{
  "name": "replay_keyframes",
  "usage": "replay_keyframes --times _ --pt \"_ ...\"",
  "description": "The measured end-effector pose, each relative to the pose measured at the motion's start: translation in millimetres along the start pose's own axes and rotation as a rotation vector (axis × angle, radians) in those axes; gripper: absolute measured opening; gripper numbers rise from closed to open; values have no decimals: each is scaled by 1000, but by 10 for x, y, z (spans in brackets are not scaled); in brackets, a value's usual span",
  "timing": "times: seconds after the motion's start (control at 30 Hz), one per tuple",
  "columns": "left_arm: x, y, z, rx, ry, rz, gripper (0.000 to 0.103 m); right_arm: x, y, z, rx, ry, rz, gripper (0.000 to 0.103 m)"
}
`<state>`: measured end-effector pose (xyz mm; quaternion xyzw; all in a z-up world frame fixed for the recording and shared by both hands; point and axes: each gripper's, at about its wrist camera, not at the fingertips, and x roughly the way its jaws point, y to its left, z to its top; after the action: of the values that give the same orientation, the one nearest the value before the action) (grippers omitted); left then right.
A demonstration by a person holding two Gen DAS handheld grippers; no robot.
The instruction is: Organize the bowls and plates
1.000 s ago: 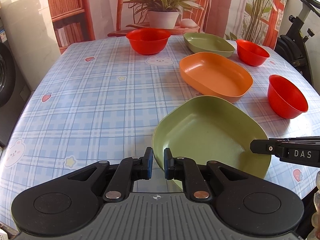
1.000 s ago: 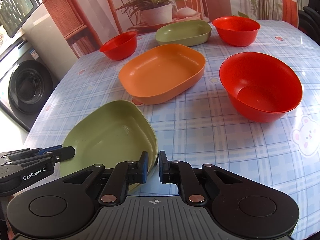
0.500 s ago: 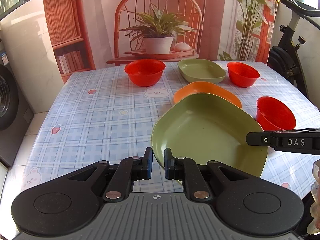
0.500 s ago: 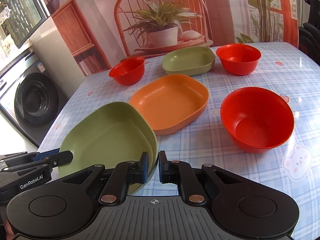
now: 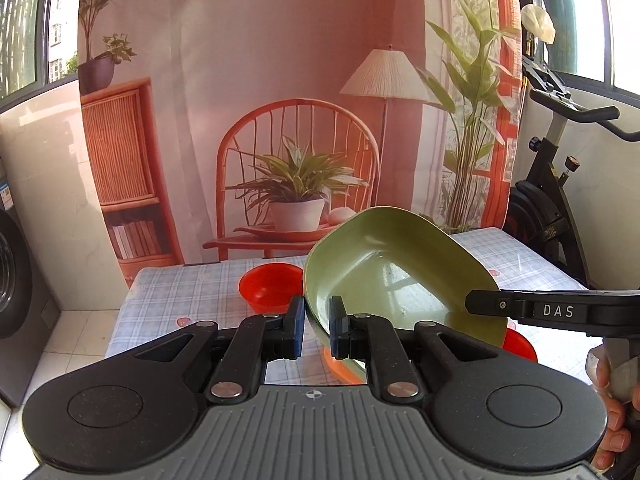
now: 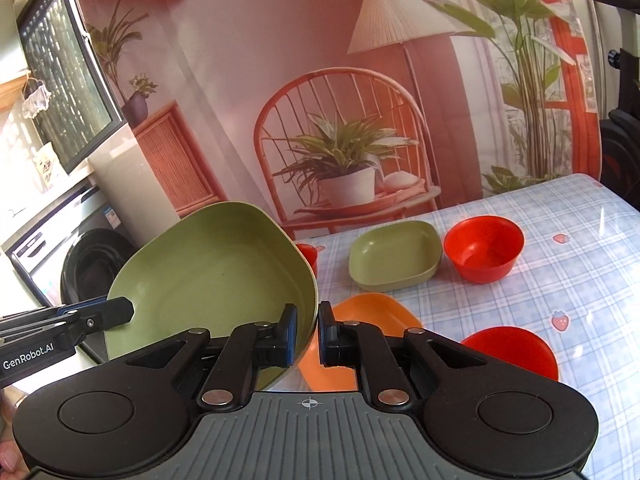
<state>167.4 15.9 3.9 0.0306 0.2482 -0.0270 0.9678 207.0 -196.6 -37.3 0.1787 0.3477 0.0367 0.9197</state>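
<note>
Checked table (image 6: 560, 240) now far below, green plate (image 5: 392, 276) raised — both tongs (image 5: 316, 330) (image 6: 307, 334) still pinching it.

olive green squarish plate (image 6: 216, 276), glossy orange plate (image 6: 372, 316), bright red round bowls (image 6: 484, 254), pale blue plaid tablecloth (image 6: 560, 280) with little strawberries.

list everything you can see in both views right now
large green plastic plate: 1, green, lifted and tilted above the table, gripped at two rim edges
small green plastic dish: 1, green, far side of table
orange plastic plate: 1, orange, on table below the lifted plate
red plastic bowls: 3, red, one beside the small green dish, one near right, one far left
checked blue tablecloth: 1, blue-white, covering table
left hand-held gripper: shut on the plate's rim
right hand-held gripper: shut on the plate's opposite rim
</note>
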Motion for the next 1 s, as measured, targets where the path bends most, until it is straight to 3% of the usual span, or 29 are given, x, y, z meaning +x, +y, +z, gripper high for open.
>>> replay_keyframes --times 0.53,1.0 --pt "475 65 210 -17 9 -32 13 267 -100 379 -58 -59 -43 10" --pt "1453 124 19 15 168 -109 13 1007 -561 214 3 102 -133 10"
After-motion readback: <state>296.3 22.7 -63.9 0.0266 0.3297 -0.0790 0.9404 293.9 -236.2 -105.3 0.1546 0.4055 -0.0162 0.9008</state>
